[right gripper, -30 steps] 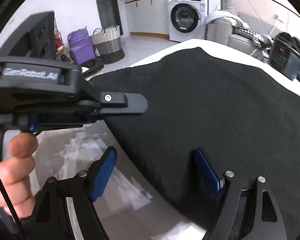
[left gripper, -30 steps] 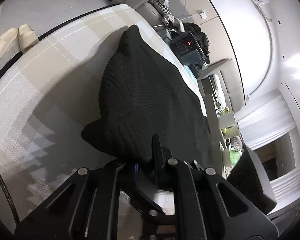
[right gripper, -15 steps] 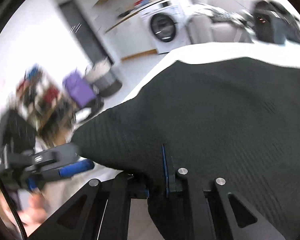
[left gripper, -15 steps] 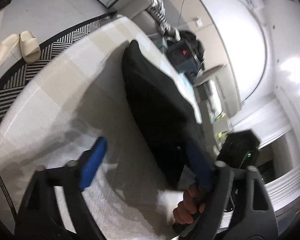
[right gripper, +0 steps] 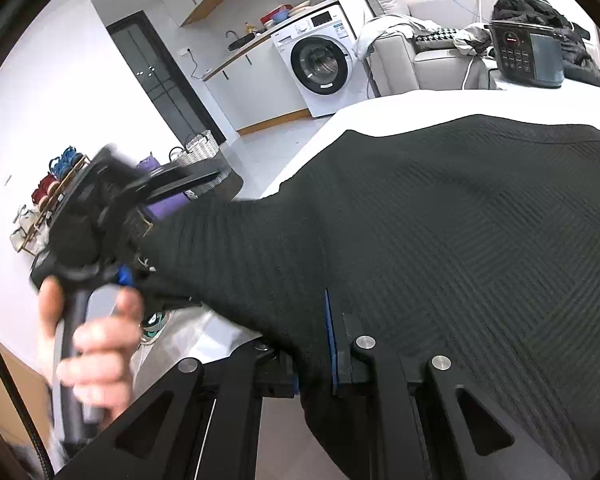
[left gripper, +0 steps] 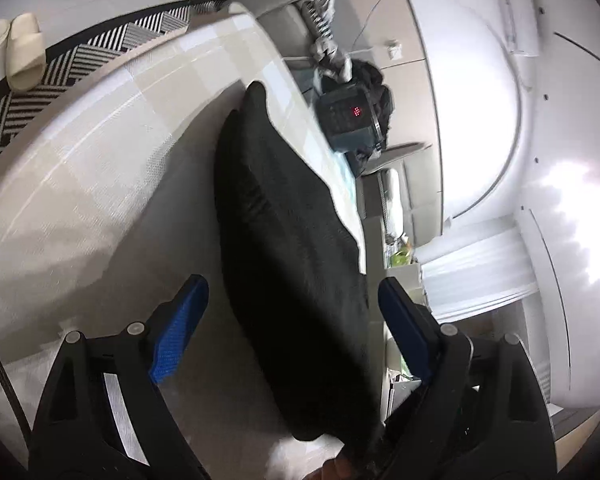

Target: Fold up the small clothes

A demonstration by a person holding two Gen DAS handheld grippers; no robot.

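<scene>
A black knit garment (left gripper: 284, 240) lies on the beige checked table (left gripper: 100, 184). It fills the right wrist view (right gripper: 460, 260). My left gripper (left gripper: 292, 320) is open, its blue pads on either side of the garment's near edge and apart from it. My right gripper (right gripper: 320, 344) is shut on the garment's near edge and lifts a fold of it. In the right wrist view the left gripper (right gripper: 112, 216) appears at the left, held by a hand; a corner of the garment reaches up to it, blurred.
A dark appliance with a red display (left gripper: 352, 120) stands at the table's far end, also in the right wrist view (right gripper: 528, 56). A striped rug (left gripper: 80, 68) and slippers (left gripper: 20, 48) lie on the floor. A washing machine (right gripper: 320, 68) and baskets (right gripper: 200, 152) stand beyond.
My left gripper has let go of the garment, opened and drawn back. My right gripper, open a second ago, has shut on the garment's edge and lifted it.
</scene>
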